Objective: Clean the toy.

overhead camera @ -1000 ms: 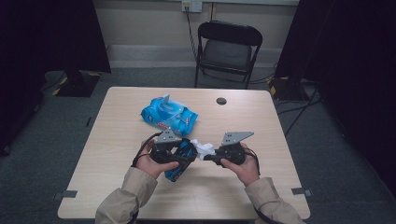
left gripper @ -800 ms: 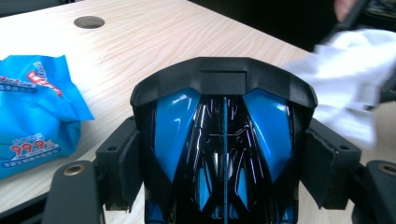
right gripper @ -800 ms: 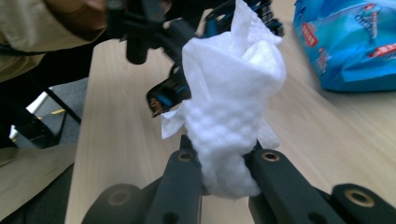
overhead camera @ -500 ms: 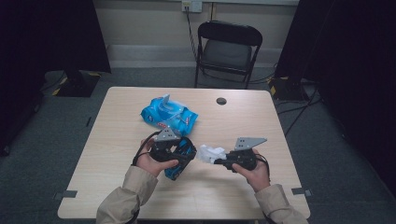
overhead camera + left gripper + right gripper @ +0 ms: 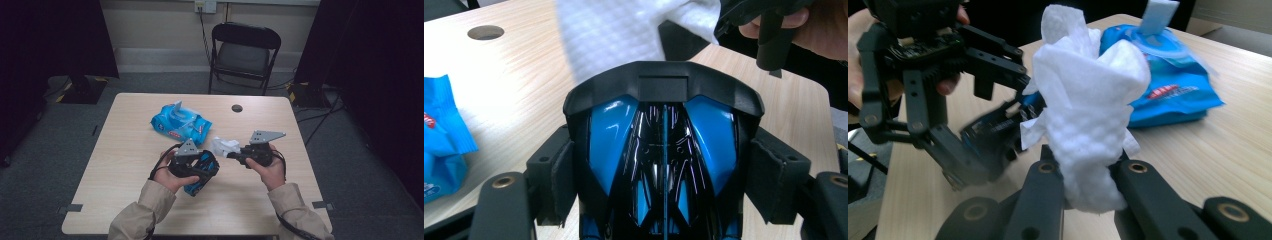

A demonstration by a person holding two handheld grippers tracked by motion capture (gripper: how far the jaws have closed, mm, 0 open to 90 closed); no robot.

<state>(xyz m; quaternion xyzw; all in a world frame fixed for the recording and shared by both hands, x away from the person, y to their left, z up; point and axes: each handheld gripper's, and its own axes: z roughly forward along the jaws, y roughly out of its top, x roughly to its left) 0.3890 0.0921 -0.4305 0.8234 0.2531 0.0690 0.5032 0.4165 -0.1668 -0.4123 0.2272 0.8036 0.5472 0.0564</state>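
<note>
The left gripper (image 5: 192, 165) holds a glossy blue-and-black toy car (image 5: 664, 150) — its jaws stand wide, their pads pressed against the car's two sides, as the left gripper view shows plainly. In the high view the car (image 5: 200, 172) sits in that grip just above the tabletop (image 5: 125, 150), near the person's side of it and tilted down toward the near edge. The right gripper (image 5: 235, 152) is clamped on a crumpled white wipe (image 5: 1088, 115), the jaws nearly together with the bunched tissue standing up between them; in the high view the wipe (image 5: 224, 146) hangs just beside the car, to its right and a little farther from the person, apart from it by a small gap. In the left gripper view the wipe (image 5: 624, 35) looms beyond the car's black front end. Behind both grippers a blue pack of wipes (image 5: 180, 122) lies on the tabletop with its lid flap raised, near the middle, and a small dark round hole (image 5: 237, 108) sits in the wood farther back.
</note>
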